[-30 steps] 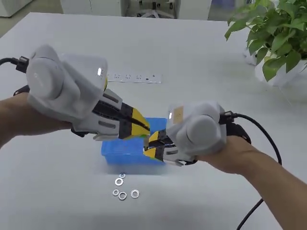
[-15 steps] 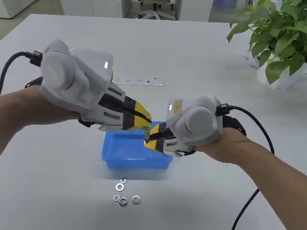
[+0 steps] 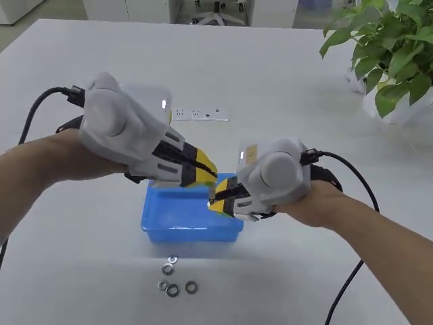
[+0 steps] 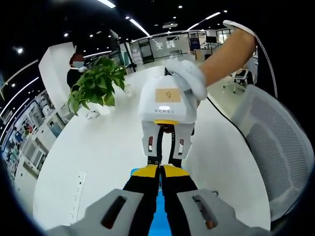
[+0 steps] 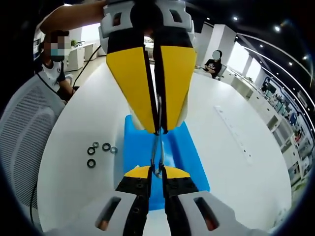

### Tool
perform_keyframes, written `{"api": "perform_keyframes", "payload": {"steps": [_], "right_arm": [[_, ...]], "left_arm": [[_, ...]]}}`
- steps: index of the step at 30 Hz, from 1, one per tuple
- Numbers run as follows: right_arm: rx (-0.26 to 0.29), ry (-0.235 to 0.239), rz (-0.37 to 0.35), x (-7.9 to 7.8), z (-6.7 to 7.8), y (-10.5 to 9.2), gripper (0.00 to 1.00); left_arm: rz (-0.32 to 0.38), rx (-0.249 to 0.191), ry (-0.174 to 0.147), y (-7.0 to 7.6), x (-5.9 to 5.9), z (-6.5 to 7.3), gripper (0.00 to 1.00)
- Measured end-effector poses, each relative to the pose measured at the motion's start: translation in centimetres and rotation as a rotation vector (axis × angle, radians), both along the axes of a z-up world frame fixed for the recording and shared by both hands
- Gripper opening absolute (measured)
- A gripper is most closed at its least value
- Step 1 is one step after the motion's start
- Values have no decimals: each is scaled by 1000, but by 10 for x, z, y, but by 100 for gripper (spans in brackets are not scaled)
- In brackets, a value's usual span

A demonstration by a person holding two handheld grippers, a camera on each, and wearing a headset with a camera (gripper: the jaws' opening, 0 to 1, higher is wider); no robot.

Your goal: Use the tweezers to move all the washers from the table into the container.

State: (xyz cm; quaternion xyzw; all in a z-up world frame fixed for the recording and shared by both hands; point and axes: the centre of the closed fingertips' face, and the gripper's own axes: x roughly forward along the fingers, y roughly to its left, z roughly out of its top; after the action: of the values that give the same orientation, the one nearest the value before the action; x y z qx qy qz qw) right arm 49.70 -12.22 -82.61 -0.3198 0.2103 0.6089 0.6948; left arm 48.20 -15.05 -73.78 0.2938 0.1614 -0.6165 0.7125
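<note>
The blue container (image 3: 162,232) sits on the white table, with several steel washers (image 3: 172,290) loose just in front of it. My left gripper (image 3: 208,173) and right gripper (image 3: 215,201) meet tip to tip above the container's right side. In the right gripper view, thin metal tweezers (image 5: 158,147) run between my right gripper (image 5: 151,172) and the left gripper (image 5: 158,129), and both pairs of yellow jaws are shut on them. The washers (image 5: 91,162) lie left of the container (image 5: 187,147) there. The left gripper view has my left gripper (image 4: 160,169) facing the right gripper (image 4: 165,161).
A white power strip (image 3: 196,114) lies beyond the container. A potted plant (image 3: 392,47) stands at the far right corner. Black cables (image 3: 352,177) trail from both grippers. A mesh chair (image 4: 280,147) stands beside the table.
Both grippers have stayed tip to tip and drifted from the container's front edge toward its right rear. The washers have not moved. The head camera has shifted slightly.
</note>
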Motion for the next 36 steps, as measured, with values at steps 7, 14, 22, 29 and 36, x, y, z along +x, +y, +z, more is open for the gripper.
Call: {"api": "perform_keyframes", "payload": {"steps": [7, 14, 22, 29, 36], "right_arm": [[-9, 33, 1, 3, -14, -2, 10], [-37, 47, 18, 5, -26, -5, 11], [-63, 50, 28, 5, -33, -8, 11], [-67, 46, 29, 5, -33, -9, 11], [-66, 43, 27, 6, -32, -10, 11]], "left_arm": [[15, -7, 21, -1, 6, -14, 5], [28, 1, 37, -1, 7, -25, 5], [41, 3, 47, 0, 9, -32, 5], [39, -4, 48, -1, 9, -31, 5], [41, -10, 49, -1, 10, -30, 5]]}}
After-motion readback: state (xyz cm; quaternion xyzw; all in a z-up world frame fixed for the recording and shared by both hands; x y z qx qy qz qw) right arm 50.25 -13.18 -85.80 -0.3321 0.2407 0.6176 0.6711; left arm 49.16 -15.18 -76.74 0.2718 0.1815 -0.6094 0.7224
